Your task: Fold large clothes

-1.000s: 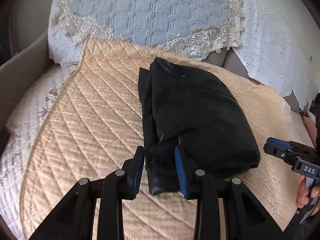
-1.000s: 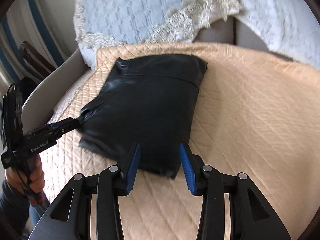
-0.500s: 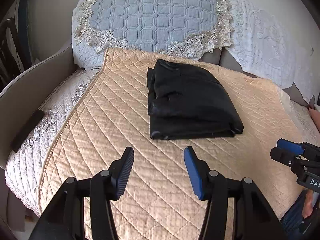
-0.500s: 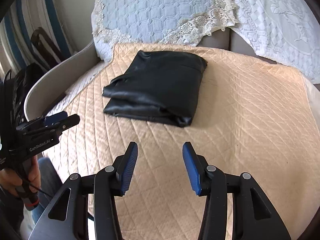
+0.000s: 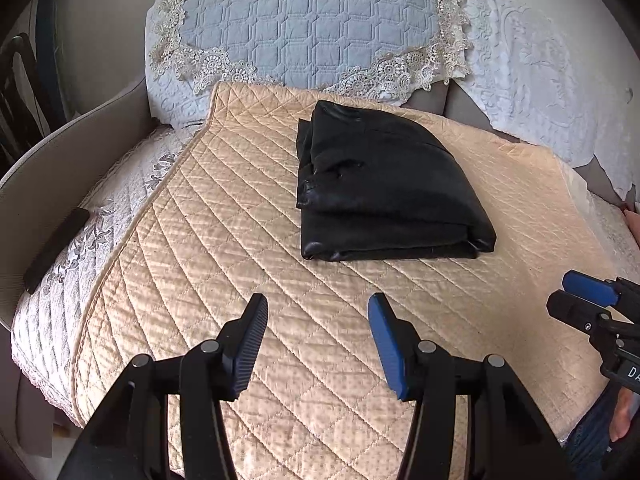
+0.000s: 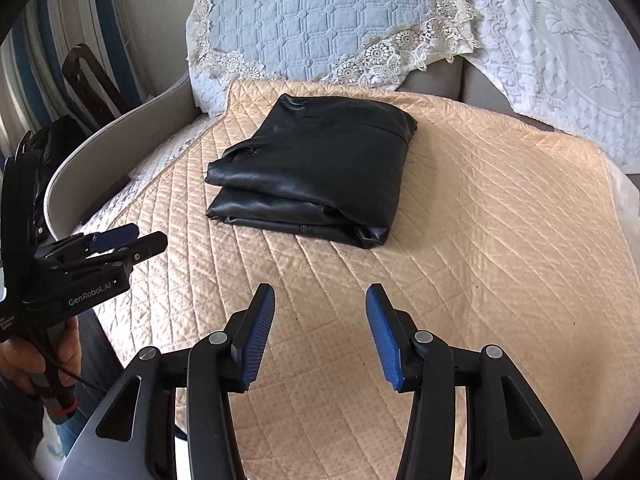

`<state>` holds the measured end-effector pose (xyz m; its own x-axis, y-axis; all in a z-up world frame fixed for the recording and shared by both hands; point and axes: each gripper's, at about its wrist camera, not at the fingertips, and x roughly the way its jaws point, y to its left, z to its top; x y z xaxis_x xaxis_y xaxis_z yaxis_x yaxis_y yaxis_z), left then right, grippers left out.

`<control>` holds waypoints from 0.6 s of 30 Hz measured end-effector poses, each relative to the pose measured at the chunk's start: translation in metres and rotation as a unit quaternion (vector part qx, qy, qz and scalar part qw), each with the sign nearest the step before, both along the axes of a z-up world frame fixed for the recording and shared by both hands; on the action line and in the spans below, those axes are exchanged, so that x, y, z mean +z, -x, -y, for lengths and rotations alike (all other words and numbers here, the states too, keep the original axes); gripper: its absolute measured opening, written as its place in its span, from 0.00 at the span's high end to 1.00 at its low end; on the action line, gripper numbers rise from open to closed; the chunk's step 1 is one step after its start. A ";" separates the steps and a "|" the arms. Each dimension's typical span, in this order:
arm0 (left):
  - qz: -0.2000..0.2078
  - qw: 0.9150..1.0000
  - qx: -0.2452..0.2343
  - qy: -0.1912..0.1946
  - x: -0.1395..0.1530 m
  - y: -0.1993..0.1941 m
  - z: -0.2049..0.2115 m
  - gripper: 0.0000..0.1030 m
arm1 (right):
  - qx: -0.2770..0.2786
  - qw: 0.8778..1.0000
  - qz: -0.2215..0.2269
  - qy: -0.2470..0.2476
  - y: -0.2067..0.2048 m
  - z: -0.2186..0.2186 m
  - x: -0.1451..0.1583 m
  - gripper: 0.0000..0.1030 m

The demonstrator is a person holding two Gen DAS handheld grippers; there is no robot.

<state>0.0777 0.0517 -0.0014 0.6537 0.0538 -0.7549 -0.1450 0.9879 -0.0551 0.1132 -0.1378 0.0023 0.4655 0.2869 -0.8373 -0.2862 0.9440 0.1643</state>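
Observation:
A black leather-like garment [image 5: 384,192] lies folded into a thick rectangular bundle on the beige quilted cover [image 5: 224,248]. My left gripper [image 5: 318,308] hangs open over bare quilt, well short of the bundle's near edge, with nothing between its blue pads. The right wrist view shows the same bundle [image 6: 316,168] with the fold's layers stacked along its near side. My right gripper [image 6: 320,294] is also open and empty, back from the garment. Each gripper shows in the other's view: the right gripper [image 5: 572,300] at the right edge, the left gripper [image 6: 140,240] at the left.
A blue-grey lace-trimmed cushion [image 5: 312,20] and a white embossed throw [image 5: 540,64] stand behind the quilt. A curved grey armrest [image 5: 60,152] bounds the left side, with a dark flat object [image 5: 52,244] beside it. A person's hand [image 6: 24,360] holds the left gripper's handle.
Both grippers were at the garment's near edge with it between their pads; they have opened wider and pulled back toward me. The folded bundle stays on the quilt.

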 end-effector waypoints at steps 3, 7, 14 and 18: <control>-0.003 1.000 0.000 -0.001 -0.002 0.000 0.000 0.47 | 0.001 1.000 -0.002 0.001 0.000 -0.001 -0.002 0.52; -0.008 1.000 0.000 -0.003 -0.004 0.000 0.001 0.47 | 0.002 1.000 -0.003 0.001 0.000 -0.002 -0.003 0.52; -0.012 1.000 -0.002 -0.009 -0.005 0.001 0.003 0.47 | 0.003 1.000 -0.005 -0.001 0.001 -0.004 -0.005 0.52; -0.014 1.000 -0.002 -0.010 -0.005 0.001 0.003 0.47 | 0.003 1.000 -0.004 -0.001 0.001 -0.004 -0.005 0.52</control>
